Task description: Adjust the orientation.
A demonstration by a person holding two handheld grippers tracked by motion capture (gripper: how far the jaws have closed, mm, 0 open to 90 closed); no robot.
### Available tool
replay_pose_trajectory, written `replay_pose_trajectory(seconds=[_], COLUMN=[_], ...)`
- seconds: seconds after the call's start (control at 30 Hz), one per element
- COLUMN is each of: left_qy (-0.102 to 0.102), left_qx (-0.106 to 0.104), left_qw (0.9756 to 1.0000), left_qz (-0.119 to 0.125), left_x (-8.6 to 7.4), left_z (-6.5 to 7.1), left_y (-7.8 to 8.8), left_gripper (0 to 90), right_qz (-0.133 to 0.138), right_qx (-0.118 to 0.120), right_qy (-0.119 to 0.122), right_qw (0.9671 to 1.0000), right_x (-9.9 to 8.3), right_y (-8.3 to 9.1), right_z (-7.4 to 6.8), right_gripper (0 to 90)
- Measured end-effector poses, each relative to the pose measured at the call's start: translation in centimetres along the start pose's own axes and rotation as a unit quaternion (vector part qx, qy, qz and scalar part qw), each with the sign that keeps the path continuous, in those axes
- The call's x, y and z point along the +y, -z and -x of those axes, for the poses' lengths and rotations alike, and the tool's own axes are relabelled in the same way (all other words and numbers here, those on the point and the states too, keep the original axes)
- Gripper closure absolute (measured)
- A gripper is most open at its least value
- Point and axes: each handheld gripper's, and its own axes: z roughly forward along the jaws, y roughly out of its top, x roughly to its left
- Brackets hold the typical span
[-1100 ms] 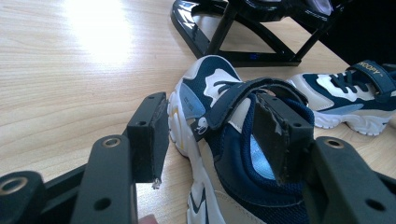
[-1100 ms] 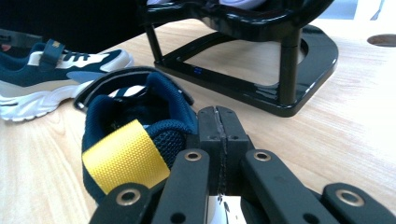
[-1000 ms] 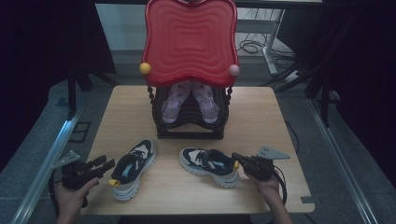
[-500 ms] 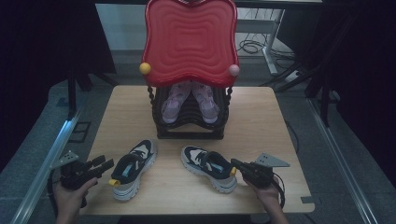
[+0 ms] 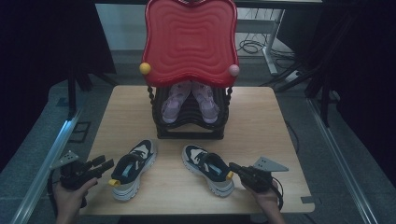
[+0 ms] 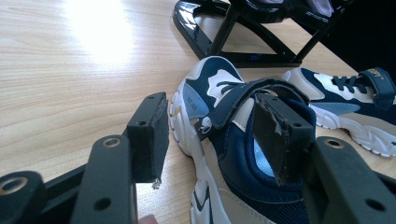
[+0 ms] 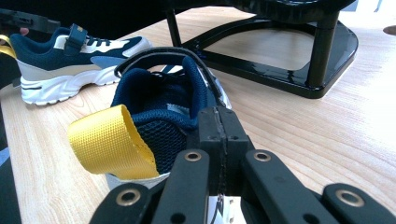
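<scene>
Two navy-and-white sneakers lie on the worktop (image 5: 261, 121) in front of the black shoe rack (image 5: 190, 122). The right sneaker (image 5: 208, 169) lies with its heel toward the person's right hand; the left sneaker (image 5: 133, 169) lies near the front-left edge, its yellow heel loop toward the person.

Right hand: reaches in from the bottom edge, forearm low, with the right tongs (image 5: 236, 169) held level and pointed at the right sneaker's heel. Jaws are clenched, pad against pad, at the heel collar beside the yellow pull loop (image 7: 109, 142); whether they pinch any fabric cannot be told.

Left hand: rests at the front-left corner, holding the left tongs (image 5: 102, 165) level toward the left sneaker. Jaws are released and spread wide, straddling the sneaker's heel end without pressing it.
</scene>
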Motion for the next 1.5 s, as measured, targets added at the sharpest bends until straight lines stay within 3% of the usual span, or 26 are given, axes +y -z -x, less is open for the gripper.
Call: replay_pose_trajectory(seconds=[0.9,1.5], left_qy=[-0.002,-0.006], left_qx=[-0.002,-0.009], left_qw=[1.0,0.9999], left_qz=[0.001,-0.003], left_x=[0.0,0.1], left_z=[0.1,0.5], left_y=[0.1,0.4], left_gripper=[45.9,45.9], right_qz=[-0.009,0.006], right_qx=[0.001,-0.001], right_qy=[0.0,-0.02], right_qw=[1.0,0.9998], right_x=[-0.8,-0.4], right_y=[0.5,0.8], right_z=[-2.3,-1.3], right_gripper=[90.0,89.1])
